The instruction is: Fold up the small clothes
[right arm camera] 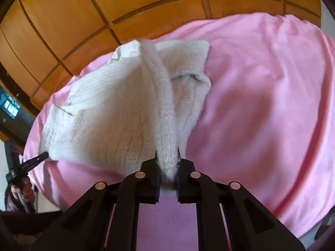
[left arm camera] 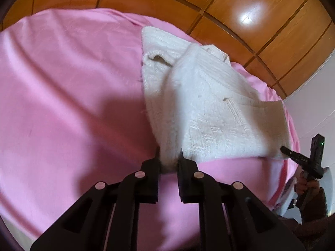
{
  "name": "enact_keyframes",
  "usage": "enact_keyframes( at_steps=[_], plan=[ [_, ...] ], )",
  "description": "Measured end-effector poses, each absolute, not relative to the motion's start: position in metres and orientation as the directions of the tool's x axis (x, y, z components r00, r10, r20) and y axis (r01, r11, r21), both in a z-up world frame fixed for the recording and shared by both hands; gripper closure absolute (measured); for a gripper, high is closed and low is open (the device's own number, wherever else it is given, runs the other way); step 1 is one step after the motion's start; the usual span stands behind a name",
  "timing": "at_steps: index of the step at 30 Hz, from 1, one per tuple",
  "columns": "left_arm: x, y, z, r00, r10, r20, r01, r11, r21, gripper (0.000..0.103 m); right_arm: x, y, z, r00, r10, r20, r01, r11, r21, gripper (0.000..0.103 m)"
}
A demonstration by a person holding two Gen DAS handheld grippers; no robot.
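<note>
A small white knitted sweater (left arm camera: 211,104) lies on a pink sheet (left arm camera: 69,96); it also shows in the right wrist view (right arm camera: 117,113). My left gripper (left arm camera: 169,156) is shut on a near corner of the sweater and lifts it into a ridge. My right gripper (right arm camera: 167,159) is shut on the other near corner of the sweater, also lifted. Each gripper shows at the far side in the other's view, the right gripper (left arm camera: 284,149) and the left gripper (right arm camera: 45,154), at the hem's corners.
The pink sheet (right arm camera: 261,104) covers a bed. A wooden panelled wardrobe (left arm camera: 240,6) stands behind the bed. A white wall (left arm camera: 314,108) is at the right. A dark stand with a screen (right arm camera: 10,106) is at the left in the right wrist view.
</note>
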State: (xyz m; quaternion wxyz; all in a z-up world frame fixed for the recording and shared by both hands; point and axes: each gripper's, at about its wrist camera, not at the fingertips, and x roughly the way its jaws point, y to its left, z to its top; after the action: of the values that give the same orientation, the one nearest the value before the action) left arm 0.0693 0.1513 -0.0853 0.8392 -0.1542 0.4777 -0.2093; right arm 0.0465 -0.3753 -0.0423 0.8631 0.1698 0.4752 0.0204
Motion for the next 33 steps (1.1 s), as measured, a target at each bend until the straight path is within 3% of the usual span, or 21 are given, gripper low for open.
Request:
enact_keyframes(
  at_steps=[4, 5, 6, 8, 11, 12, 14, 15, 16, 22, 24, 29, 30, 31, 32, 33],
  plan=[
    [0.037, 0.166, -0.091, 0.428, -0.512, -0.745, 0.174, 0.855, -0.488, 0.092, 0.016, -0.385, -0.046, 0.502, 0.205, -0.84, 0.123, 0.945, 0.304, 0.099],
    [0.03, 0.17, -0.093, 0.422, -0.509, -0.75, 0.16, 0.856, -0.492, 0.094, 0.008, -0.389, -0.048, 0.493, 0.21, -0.844, 0.128, 0.942, 0.31, 0.099],
    [0.027, 0.173, -0.095, 0.423, -0.492, -0.761, 0.137, 0.865, -0.483, 0.103, 0.002, -0.392, -0.05, 0.486, 0.209, -0.849, 0.139, 0.94, 0.311, 0.099],
    [0.021, 0.178, -0.097, 0.418, -0.494, -0.763, 0.148, 0.865, -0.479, 0.103, -0.004, -0.395, -0.052, 0.481, 0.211, -0.851, 0.143, 0.939, 0.313, 0.099],
    [0.028, 0.182, -0.087, 0.467, -0.462, -0.754, 0.134, 0.88, -0.456, 0.076, 0.004, -0.394, -0.044, 0.514, 0.198, -0.834, 0.129, 0.944, 0.304, 0.098],
    [0.03, 0.18, -0.083, 0.48, -0.459, -0.748, 0.142, 0.881, -0.451, 0.073, 0.008, -0.393, -0.039, 0.527, 0.201, -0.826, 0.12, 0.944, 0.307, 0.095],
    [0.041, 0.179, -0.072, 0.512, -0.444, -0.736, 0.149, 0.889, -0.433, 0.063, 0.02, -0.392, -0.031, 0.552, 0.166, -0.817, 0.11, 0.957, 0.268, 0.064],
    [0.046, 0.178, -0.068, 0.526, -0.438, -0.729, 0.152, 0.892, -0.426, 0.062, 0.026, -0.394, -0.028, 0.568, 0.153, -0.809, 0.109, 0.96, 0.257, 0.039],
    [0.051, 0.178, -0.063, 0.54, -0.43, -0.723, 0.159, 0.896, -0.414, 0.062, 0.031, -0.395, -0.025, 0.587, 0.14, -0.798, 0.112, 0.962, 0.25, 0.036],
    [0.091, 0.155, -0.046, 0.565, -0.417, -0.712, 0.241, 0.909, -0.341, 0.05, 0.082, -0.386, -0.024, 0.628, 0.075, -0.774, 0.09, 0.981, 0.169, 0.037],
    [0.107, 0.148, -0.046, 0.551, -0.418, -0.722, 0.261, 0.908, -0.327, 0.045, 0.098, -0.38, -0.028, 0.62, 0.068, -0.782, 0.075, 0.987, 0.145, 0.042],
    [0.131, 0.123, -0.056, 0.505, -0.423, -0.752, 0.313, 0.902, -0.298, 0.045, 0.13, -0.371, -0.052, 0.568, 0.036, -0.822, 0.056, 0.995, 0.082, 0.053],
    [0.134, 0.119, -0.06, 0.497, -0.42, -0.759, 0.314, 0.903, -0.294, 0.047, 0.133, -0.372, -0.056, 0.56, 0.035, -0.828, 0.058, 0.995, 0.081, 0.063],
    [0.139, 0.114, -0.065, 0.475, -0.426, -0.77, 0.323, 0.898, -0.298, 0.049, 0.137, -0.372, -0.06, 0.549, 0.036, -0.835, 0.062, 0.995, 0.084, 0.079],
    [0.14, 0.107, -0.068, 0.46, -0.432, -0.775, 0.33, 0.894, -0.302, 0.062, 0.137, -0.372, -0.061, 0.548, 0.031, -0.836, 0.066, 0.995, 0.081, 0.086],
    [0.14, 0.103, -0.071, 0.448, -0.437, -0.78, 0.341, 0.89, -0.302, 0.068, 0.136, -0.371, -0.06, 0.549, 0.032, -0.835, 0.068, 0.994, 0.083, 0.092]
  ],
)
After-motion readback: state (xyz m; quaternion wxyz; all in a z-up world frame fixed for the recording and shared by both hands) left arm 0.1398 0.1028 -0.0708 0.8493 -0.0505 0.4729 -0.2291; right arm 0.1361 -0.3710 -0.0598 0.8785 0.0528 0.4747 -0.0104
